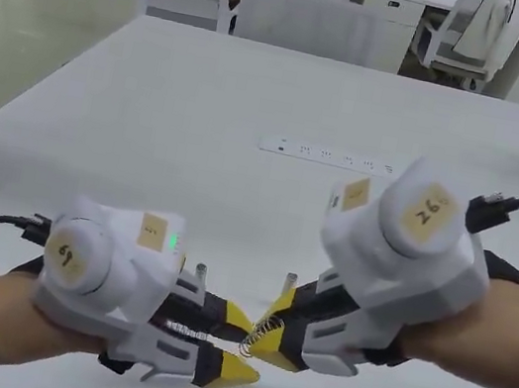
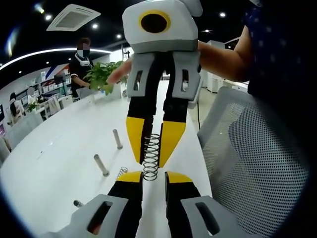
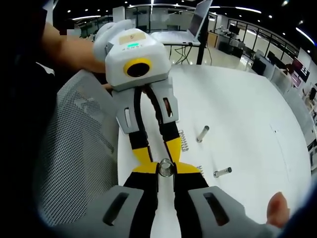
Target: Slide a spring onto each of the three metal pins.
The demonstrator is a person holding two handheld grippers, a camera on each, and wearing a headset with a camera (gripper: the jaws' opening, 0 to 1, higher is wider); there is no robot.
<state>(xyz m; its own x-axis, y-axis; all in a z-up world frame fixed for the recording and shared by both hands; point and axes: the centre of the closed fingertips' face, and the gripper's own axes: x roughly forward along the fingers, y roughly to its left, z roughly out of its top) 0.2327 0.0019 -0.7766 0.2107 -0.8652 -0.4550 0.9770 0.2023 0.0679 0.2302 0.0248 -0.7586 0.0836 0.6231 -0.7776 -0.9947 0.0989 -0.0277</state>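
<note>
The held spring (image 2: 151, 157), a thin coil of bright steel, lies lengthwise between the yellow tips of the right gripper (image 3: 166, 173). Just beside the held spring stand two short grey pins, bare and upright: the near pin (image 2: 101, 164) and the far pin (image 2: 117, 139). A loose spring (image 2: 121, 172) lies on its side between the held spring and the near pin. A third pin (image 2: 78, 203) sits farther from the held spring, only partly visible.

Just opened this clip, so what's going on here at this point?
A person holds a gripper in each hand over a white table. The left gripper and the right gripper meet tip to tip, both pairs of jaws closed in on one spring between them. The metal pins stand on the table close by, and those clearly seen are bare. Loose springs lie near them, so no spring looks threaded yet.
</note>
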